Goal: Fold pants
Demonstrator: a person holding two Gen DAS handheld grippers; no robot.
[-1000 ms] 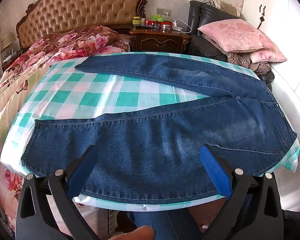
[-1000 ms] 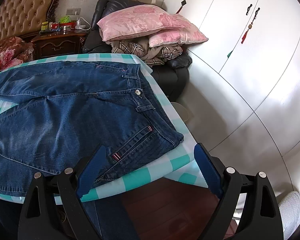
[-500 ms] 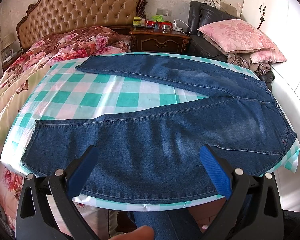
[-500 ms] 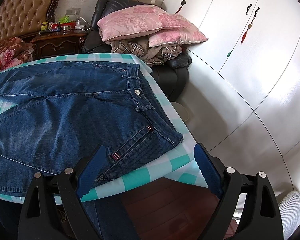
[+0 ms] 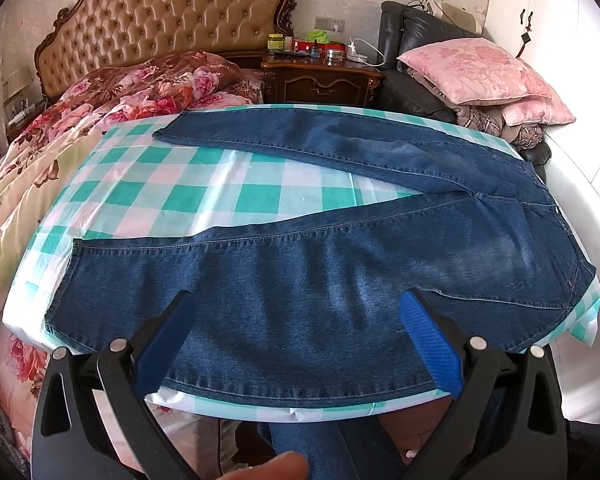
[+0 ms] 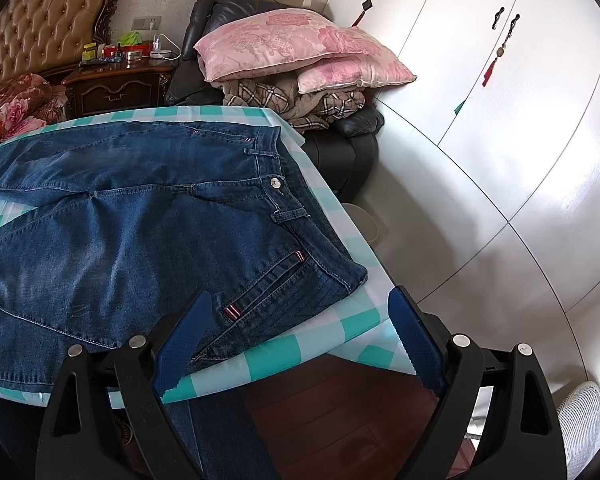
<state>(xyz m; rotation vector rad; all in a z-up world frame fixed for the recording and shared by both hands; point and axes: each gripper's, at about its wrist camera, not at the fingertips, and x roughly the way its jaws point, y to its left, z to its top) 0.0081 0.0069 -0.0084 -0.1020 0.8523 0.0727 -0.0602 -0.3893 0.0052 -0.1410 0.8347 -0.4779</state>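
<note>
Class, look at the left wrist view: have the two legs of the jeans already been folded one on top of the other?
No. The jeans lie spread on the checked tablecloth with both legs apart, cloth showing between them.

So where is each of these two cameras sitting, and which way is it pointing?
Left wrist: rides on the left gripper at the near table edge, looking across the jeans legs toward the bed; both blue fingers and a fingertip show.
Right wrist: rides on the right gripper, looking over the jeans' waistband toward the wardrobe; its fingers show.
Shared: the jeans, checked tablecloth, nightstand, pink pillows.
</note>
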